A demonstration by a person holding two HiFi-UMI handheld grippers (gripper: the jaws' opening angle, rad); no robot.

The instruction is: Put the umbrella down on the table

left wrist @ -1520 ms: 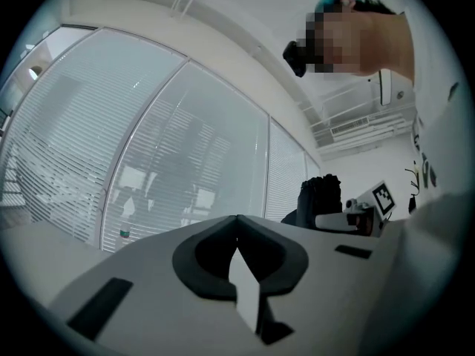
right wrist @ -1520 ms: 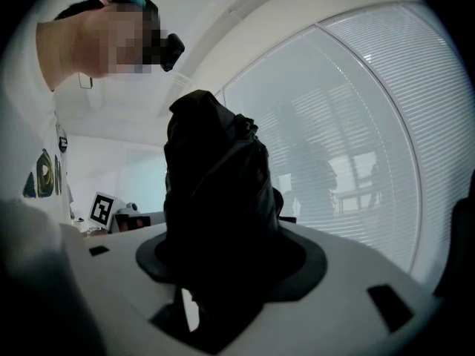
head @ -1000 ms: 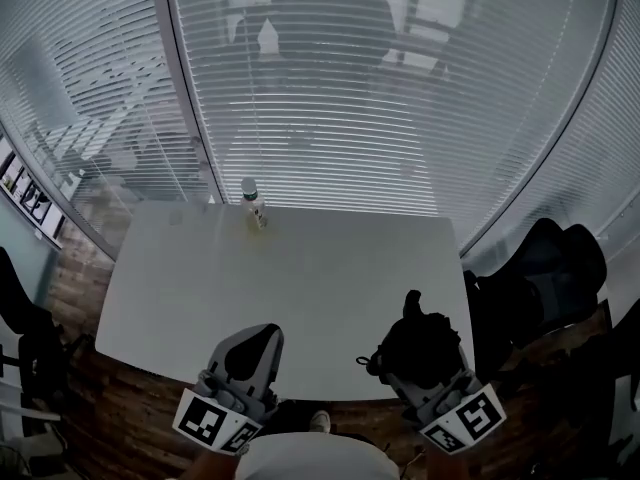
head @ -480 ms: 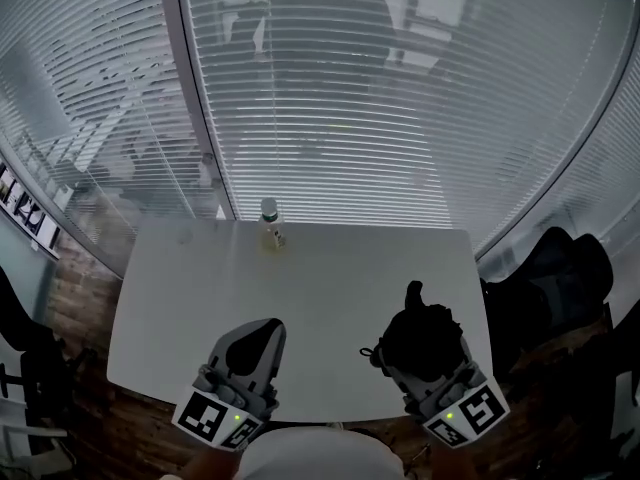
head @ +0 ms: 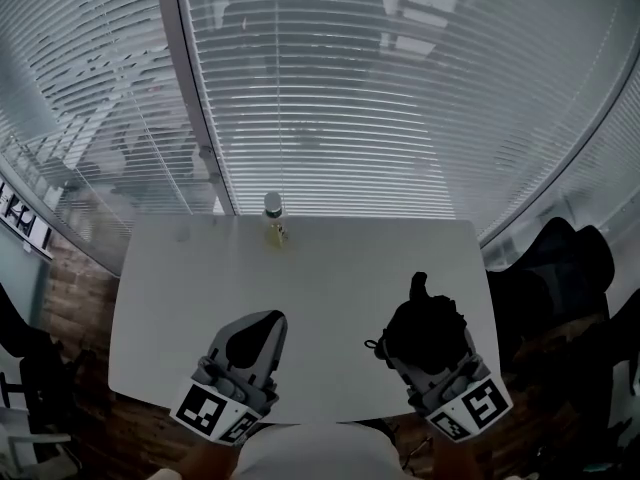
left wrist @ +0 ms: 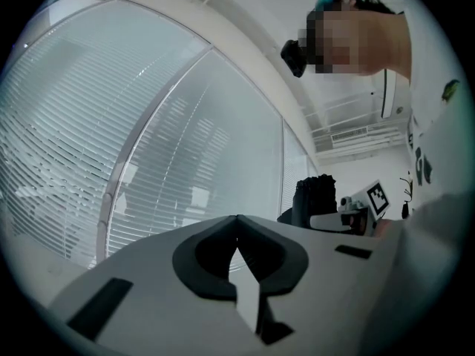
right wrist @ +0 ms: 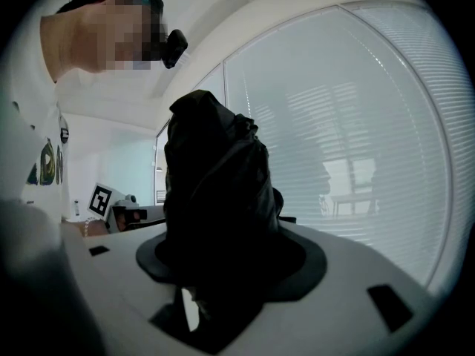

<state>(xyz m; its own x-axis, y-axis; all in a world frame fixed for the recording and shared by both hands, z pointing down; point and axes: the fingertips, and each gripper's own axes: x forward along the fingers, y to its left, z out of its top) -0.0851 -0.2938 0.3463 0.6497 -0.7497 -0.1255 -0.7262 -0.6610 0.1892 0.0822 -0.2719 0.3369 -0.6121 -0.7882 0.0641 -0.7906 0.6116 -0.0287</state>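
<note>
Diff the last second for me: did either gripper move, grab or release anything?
Both the left gripper and the right gripper moved forward, further in over the table from its near edge. Nothing was grabbed or released. Unchanged: the right gripper stays shut on the folded black umbrella, the left gripper stays shut and empty, and the bottle stands at the far edge.

1. The counter (head: 330, 268) sits lower and larger in the head view. Its near edge has dropped toward the bottom, and the strip of floor (head: 80, 308) seen below that edge has narrowed.
2. The small bottle (head: 274, 216) at the counter's far edge now appears farther right and lower in the view.
3. The left gripper (head: 263, 323) and the right gripper (head: 425, 340), carrying the umbrella (head: 425, 323), now reach farther in over the counter top than before.
4. The dark figure (head: 300, 13) behind the blinds (head: 330, 118) has slid up to the top edge.
</note>
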